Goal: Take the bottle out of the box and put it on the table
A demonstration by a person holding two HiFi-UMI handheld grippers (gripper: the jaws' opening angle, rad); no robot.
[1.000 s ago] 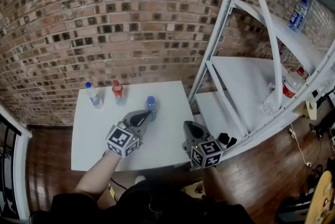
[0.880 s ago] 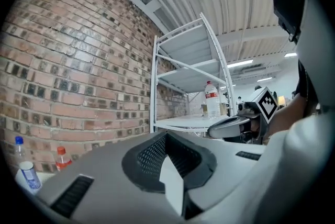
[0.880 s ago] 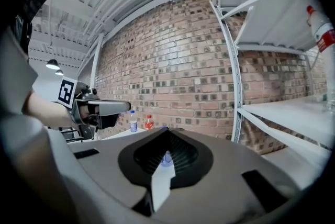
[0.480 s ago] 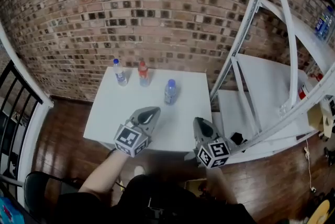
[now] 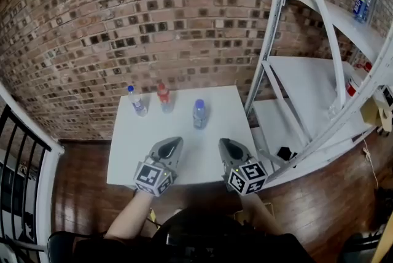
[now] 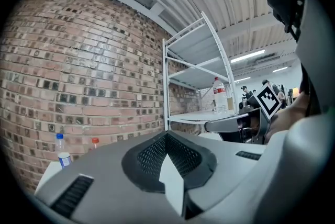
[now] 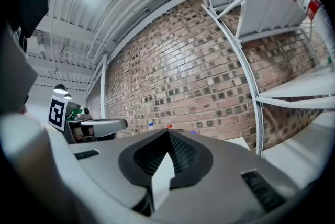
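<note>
Three bottles stand on the white table [image 5: 132, 157]: a clear one with a blue cap [image 5: 136, 101], a red one [image 5: 164, 96] and a blue one [image 5: 199, 113]. My left gripper [image 5: 177, 141] hovers over the table's front part, shut and empty, short of the blue bottle. My right gripper [image 5: 223, 143] is beside it at the front right, also shut with nothing held. In the left gripper view the jaws [image 6: 167, 136] meet, with the blue-capped bottle [image 6: 63, 150] and a red cap [image 6: 95, 141] beyond. The right gripper view shows its jaws [image 7: 168, 134] closed. No box is in view.
A white metal shelf unit [image 5: 307, 96] stands right of the table, close to my right gripper, with bottles on it [image 5: 362, 0] [image 5: 351, 85] and a black item [image 5: 284, 153] low down. A brick wall [image 5: 153, 22] lies behind. A black railing [image 5: 18, 151] is at the left.
The left gripper has drawn back from the blue bottle toward the table's front edge. The right gripper moved in over the table's front right. Both stay shut. The head view has swung.
</note>
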